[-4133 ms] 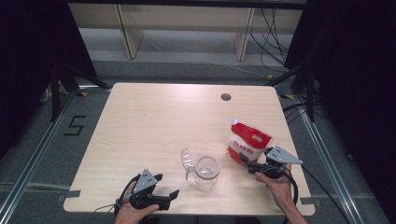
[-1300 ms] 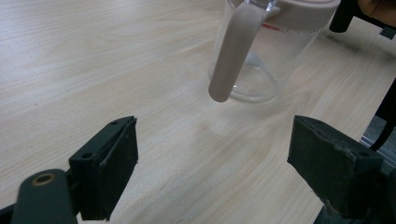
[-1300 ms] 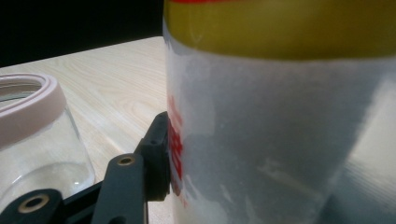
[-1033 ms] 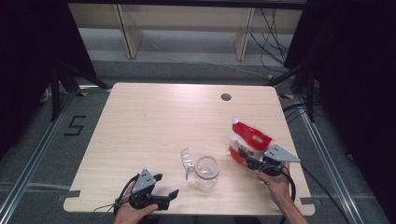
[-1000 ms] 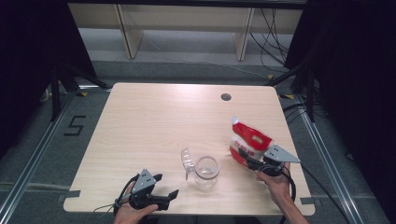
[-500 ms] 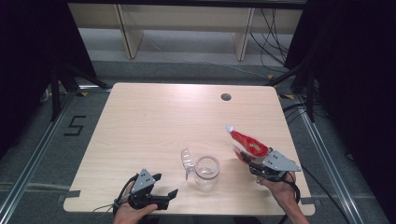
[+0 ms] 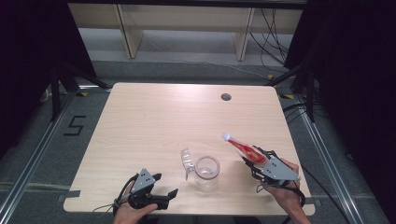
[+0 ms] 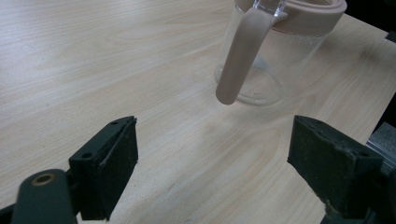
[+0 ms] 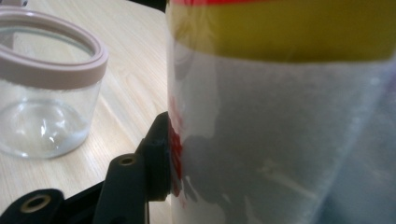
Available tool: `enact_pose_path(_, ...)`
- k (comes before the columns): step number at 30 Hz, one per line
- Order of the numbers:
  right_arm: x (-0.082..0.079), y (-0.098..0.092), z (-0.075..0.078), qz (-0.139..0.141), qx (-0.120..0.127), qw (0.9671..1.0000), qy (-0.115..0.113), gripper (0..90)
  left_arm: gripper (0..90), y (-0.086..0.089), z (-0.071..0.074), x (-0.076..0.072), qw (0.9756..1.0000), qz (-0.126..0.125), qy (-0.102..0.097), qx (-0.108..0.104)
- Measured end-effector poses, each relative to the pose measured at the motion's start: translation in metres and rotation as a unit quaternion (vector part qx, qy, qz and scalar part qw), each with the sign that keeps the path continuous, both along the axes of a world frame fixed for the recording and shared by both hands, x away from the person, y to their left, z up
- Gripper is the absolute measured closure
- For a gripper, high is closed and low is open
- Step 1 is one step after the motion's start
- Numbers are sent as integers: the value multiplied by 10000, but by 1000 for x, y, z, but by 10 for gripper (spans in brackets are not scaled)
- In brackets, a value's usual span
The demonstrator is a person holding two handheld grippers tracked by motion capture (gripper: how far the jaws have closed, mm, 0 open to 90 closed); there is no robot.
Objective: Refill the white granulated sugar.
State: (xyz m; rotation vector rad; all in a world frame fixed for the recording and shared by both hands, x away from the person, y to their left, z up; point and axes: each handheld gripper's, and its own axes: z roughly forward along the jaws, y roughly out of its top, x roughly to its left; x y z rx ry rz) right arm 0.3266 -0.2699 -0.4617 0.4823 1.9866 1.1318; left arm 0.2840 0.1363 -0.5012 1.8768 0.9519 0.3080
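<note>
A clear glass jug (image 7: 205,171) with a pale pink rim and handle stands near the table's front edge, between my two hands. My right gripper (image 7: 254,161) is shut on a red and white bag (image 7: 243,148), lifted off the table and tilted so its top points toward the jug. In the right gripper view the bag (image 9: 280,121) is pressed against the left jaw, and the jug (image 9: 46,84) sits beside it. My left gripper (image 7: 163,196) rests at the front left, open with nothing between its jaws. The left gripper view faces the jug's handle (image 8: 240,56).
The wooden table (image 7: 154,121) has a round cable hole (image 7: 226,97) at the back right. Shelving (image 7: 187,28) stands beyond the far edge, and a dark curtain hangs on each side.
My right gripper has lifted the bag off the table and tipped it from upright toward the jug, moving a little to the left. The left gripper has stayed put.
</note>
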Motion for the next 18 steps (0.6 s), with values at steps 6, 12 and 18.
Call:
enact_pose_path(6, -10, 3, 4, 103, -507, 9982, -289, 510, 154, 1, 0, 0, 10000, 29, -7, 28)
enact_pose_path(12, -18, 5, 2, 111, -819, 9959, -372, 511, 154, 1, 0, 1, 10000, 33, -14, -13)
enact_pose_path(18, -20, 6, 3, 88, -938, 9946, -428, 511, 154, 1, 1, 1, 10000, 84, -30, 24)
